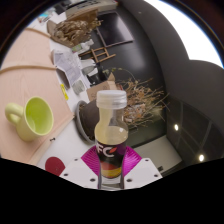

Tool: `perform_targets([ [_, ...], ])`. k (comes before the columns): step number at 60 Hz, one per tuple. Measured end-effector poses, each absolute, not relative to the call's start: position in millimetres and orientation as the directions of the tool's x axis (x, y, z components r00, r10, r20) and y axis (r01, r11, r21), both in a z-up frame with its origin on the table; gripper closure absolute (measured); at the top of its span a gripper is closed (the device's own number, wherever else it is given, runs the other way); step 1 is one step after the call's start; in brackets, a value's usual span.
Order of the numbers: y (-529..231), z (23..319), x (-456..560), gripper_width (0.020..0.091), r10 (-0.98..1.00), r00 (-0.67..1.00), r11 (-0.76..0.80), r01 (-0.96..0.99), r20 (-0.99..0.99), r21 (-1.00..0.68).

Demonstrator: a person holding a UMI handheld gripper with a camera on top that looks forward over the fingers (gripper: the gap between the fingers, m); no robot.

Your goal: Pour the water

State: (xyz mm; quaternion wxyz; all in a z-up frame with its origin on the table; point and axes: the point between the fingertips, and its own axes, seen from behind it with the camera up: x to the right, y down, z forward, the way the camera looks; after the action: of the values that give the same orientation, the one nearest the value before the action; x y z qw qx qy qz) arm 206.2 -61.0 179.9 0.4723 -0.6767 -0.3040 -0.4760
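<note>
Bottle, capped, being clamped upright between closed gripper pads, risking spilling short of green cup

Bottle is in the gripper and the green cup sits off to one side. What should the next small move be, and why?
Probably carry the bottle sideways toward the green cup. The gripper appears shut on the bottle's lower body, holding it upright, and its white cap looks still on. The cup stands well aside of the bottle, mouth open upward, so the neck is not yet over it for pouring.
</note>
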Motion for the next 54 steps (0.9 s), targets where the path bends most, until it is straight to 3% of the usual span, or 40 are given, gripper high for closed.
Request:
perform_targets([
  [7,-70.7,167.8,219.1,0.0858,-0.124,0.729,-0.403,0.583,0.673,-0.706],
  [16,-73.1,127.6,216.6,0.0858,-0.136,0.935,-0.396,0.252,0.328,-0.883],
  [38,-69.0,40.6,210.4,0.0854,-0.120,0.992,-0.409,-0.004,0.049,-0.913],
  [43,-70.5,41.8,213.4,0.0847,-0.126,0.992,-0.379,-0.023,0.026,-0.925],
  [54,-73.6,39.6,214.5,0.0705,-0.134,0.991,-0.371,-0.054,-0.004,-0.927],
])
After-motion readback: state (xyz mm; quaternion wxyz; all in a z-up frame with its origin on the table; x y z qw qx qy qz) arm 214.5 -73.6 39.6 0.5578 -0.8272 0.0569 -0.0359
